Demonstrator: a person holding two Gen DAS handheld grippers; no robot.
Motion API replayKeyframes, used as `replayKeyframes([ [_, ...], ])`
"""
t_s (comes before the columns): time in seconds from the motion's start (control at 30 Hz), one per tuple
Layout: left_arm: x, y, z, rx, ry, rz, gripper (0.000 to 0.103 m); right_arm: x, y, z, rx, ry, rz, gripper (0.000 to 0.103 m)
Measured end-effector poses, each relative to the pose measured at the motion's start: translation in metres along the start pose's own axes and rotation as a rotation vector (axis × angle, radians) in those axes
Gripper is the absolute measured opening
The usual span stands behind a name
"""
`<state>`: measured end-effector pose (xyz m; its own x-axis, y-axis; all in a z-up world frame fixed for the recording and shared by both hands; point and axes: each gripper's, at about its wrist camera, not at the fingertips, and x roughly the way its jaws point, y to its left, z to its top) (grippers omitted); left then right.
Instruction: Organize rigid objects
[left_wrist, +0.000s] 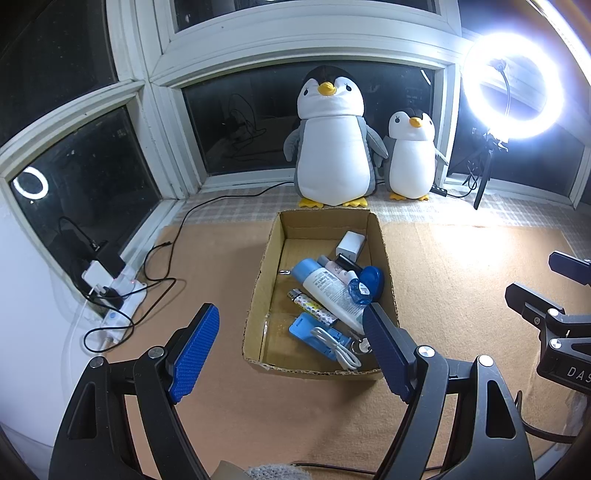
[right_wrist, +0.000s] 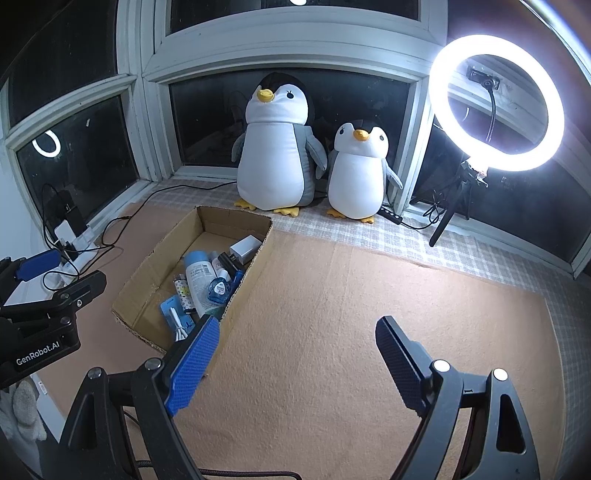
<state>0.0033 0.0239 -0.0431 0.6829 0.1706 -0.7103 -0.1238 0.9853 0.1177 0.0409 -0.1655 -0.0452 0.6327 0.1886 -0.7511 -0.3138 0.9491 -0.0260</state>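
Two plush penguins (left_wrist: 334, 140), one cardboard box (left_wrist: 258, 295), one ring light (left_wrist: 513, 86).

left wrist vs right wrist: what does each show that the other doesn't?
Left wrist only: the blue round case against the box's right wall, and a keyring near the front.
Right wrist only: open orange mat right of the box.
Both: cardboard box, white charger, both penguins, ring light, and both hand-held grippers, left and right, open and empty.

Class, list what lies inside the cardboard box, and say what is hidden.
Inside the cardboard box: a white charger, a large tube, a lighter, a blue round case and a white cable. The left tongs cover its near right corner.
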Motion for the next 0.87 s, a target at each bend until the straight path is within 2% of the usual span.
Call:
replayKeyframes([
  [0.87,0.0029,-0.0016,-0.0003,-0.005,-0.001,0.003,0.08,0.0044,0.0008,-0.0032,0.003,0.017,0.005,0.083],
])
